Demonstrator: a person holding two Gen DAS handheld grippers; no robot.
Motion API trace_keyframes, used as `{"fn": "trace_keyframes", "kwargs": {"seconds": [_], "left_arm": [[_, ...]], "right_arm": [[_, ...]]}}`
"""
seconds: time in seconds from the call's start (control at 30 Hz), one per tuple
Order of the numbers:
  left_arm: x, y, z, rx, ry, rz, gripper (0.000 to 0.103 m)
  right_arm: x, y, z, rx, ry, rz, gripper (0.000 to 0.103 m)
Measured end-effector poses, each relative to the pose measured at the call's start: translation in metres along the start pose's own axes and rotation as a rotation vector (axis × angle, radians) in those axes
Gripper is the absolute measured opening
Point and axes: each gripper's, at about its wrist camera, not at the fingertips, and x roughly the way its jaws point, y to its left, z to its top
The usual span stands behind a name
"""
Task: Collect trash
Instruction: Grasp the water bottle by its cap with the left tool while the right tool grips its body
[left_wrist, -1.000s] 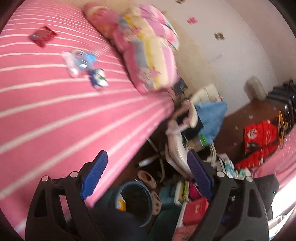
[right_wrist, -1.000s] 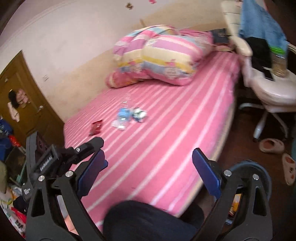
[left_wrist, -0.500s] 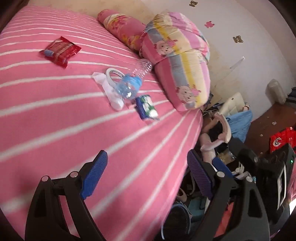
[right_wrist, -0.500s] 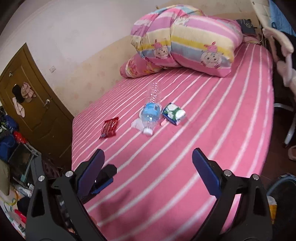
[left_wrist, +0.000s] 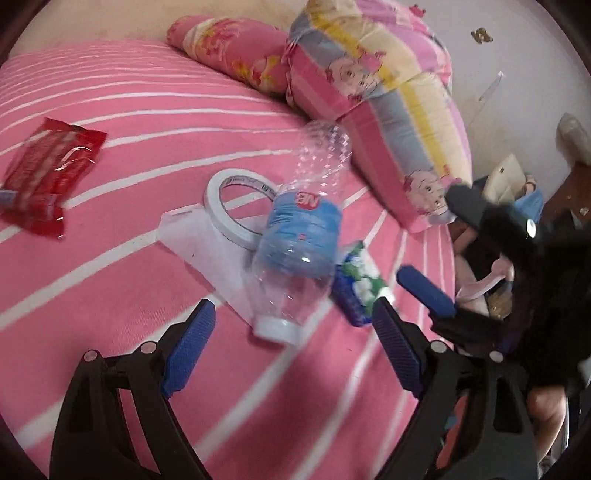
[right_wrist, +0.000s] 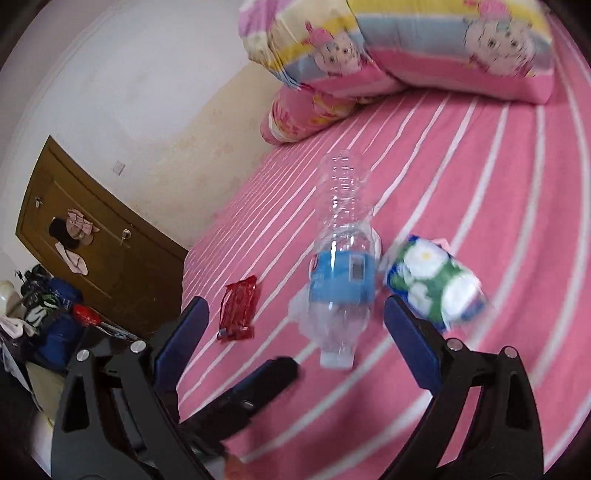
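Observation:
On the pink striped bed lies a clear plastic bottle (left_wrist: 299, 236) (right_wrist: 341, 273) with a blue label, its white cap toward me. Beside it are a green and blue tissue pack (left_wrist: 360, 291) (right_wrist: 436, 288), a white tape roll (left_wrist: 229, 206) on a white scrap (left_wrist: 199, 251), and a red wrapper (left_wrist: 48, 177) (right_wrist: 238, 310) farther left. My left gripper (left_wrist: 291, 310) is open just short of the bottle's cap. My right gripper (right_wrist: 295, 306) is open too, hovering near the cap end, nothing between its pads. One finger of the left gripper (right_wrist: 258, 384) shows low in the right wrist view.
A folded cartoon quilt (left_wrist: 388, 92) (right_wrist: 424, 48) and a pink pillow (left_wrist: 236, 48) lie at the head of the bed. A brown door (right_wrist: 92, 240) and piled bags (right_wrist: 48, 314) stand past the bed's left side. A chair with clothes (left_wrist: 517, 192) stands off the right edge.
Both grippers have swung in over the bed and dropped toward the trash; the bottle now looms just ahead of both. Both sets of jaws stay wide apart.

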Motion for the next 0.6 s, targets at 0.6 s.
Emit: {"fn": "trace_keyframes", "kwargs": {"seconds": [0.6], "left_arm": [[0.041, 0.007, -0.007, 0.05, 0.074, -0.017, 0.054]], "right_arm": [[0.059, -0.024, 0.015, 0.05, 0.096, -0.032, 0.094]]}}
